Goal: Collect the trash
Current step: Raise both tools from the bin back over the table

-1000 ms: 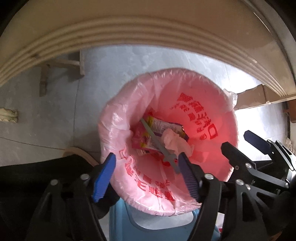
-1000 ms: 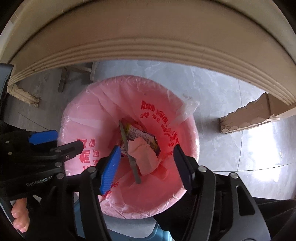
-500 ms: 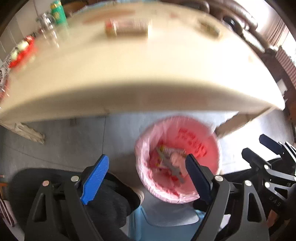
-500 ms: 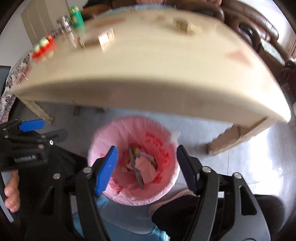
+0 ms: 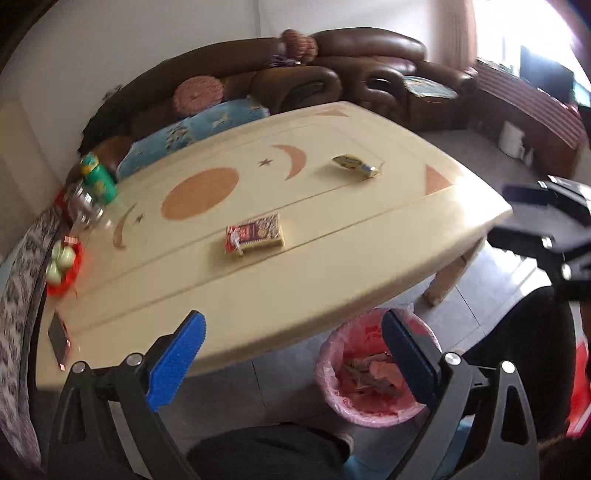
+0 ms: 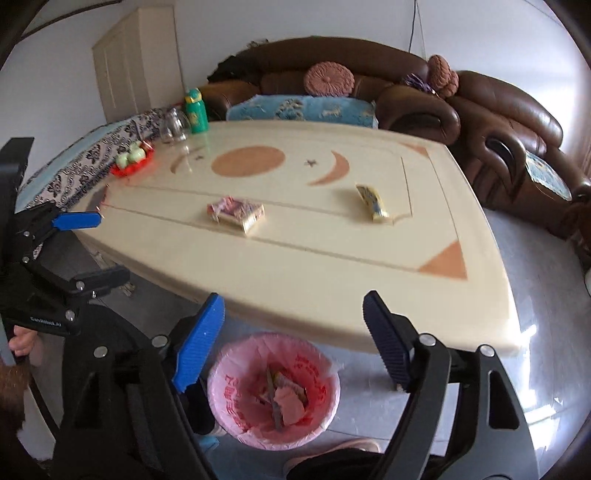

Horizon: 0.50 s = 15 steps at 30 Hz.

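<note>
Both grippers are held above the near edge of the cream table point(image 5: 332, 266). The left gripper point(image 5: 291, 354) stands wide, nothing between its jaws, which have just been opening. The right gripper point(image 6: 291, 339) is likewise spread and empty, its jaws also just opening. The pink-lined bin point(image 6: 229, 398) sits on the floor below the table edge, holding scraps. A snack box point(image 5: 255, 233) and a yellow wrapper point(image 5: 354, 165) lie on the tabletop, well apart.

Bright window point(image 5: 517, 33) glare, slight motion blur, fisheye-warped dark edges.
</note>
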Tool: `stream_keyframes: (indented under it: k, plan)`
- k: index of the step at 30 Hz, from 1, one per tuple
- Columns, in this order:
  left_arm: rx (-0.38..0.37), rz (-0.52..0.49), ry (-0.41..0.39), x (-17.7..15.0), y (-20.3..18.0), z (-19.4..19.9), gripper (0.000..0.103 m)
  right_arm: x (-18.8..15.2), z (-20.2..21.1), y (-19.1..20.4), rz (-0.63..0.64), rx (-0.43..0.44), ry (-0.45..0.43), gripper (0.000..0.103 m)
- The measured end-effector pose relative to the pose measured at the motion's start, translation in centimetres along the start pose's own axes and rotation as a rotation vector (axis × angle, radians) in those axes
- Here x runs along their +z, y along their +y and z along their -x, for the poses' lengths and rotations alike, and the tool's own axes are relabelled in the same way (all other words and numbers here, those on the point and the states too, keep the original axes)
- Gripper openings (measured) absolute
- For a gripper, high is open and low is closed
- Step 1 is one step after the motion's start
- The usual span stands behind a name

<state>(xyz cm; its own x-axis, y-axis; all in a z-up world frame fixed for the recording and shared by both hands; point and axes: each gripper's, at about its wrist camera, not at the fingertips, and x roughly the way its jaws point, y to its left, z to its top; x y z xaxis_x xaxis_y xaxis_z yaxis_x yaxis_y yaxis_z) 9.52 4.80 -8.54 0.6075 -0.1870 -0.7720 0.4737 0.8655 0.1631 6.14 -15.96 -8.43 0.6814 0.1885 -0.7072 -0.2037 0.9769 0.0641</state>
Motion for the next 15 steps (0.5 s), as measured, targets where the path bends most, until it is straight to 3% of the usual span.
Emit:
stream_keyframes:
  k: [5, 12, 15]
  plan:
    - [-0.064, -0.099, 0.010, 1.4, 1.0, 0.8, 0.094, 2.2, 0.4, -0.3, 0.010, 0.025, -0.003, 0.078]
    - [0.029, -0.120, -0.017, 3.4, 2.6, 0.9, 0.094, 3.8, 0.0, -0.5, 0.027, 0.009, -0.005, 0.078]
    - [0.019, -0.118, -0.031, 4.6, 3.1, 0.5, 0.094, 4.4, -1.0, -0.9, 0.024, 0.007, -0.002, 0.078]
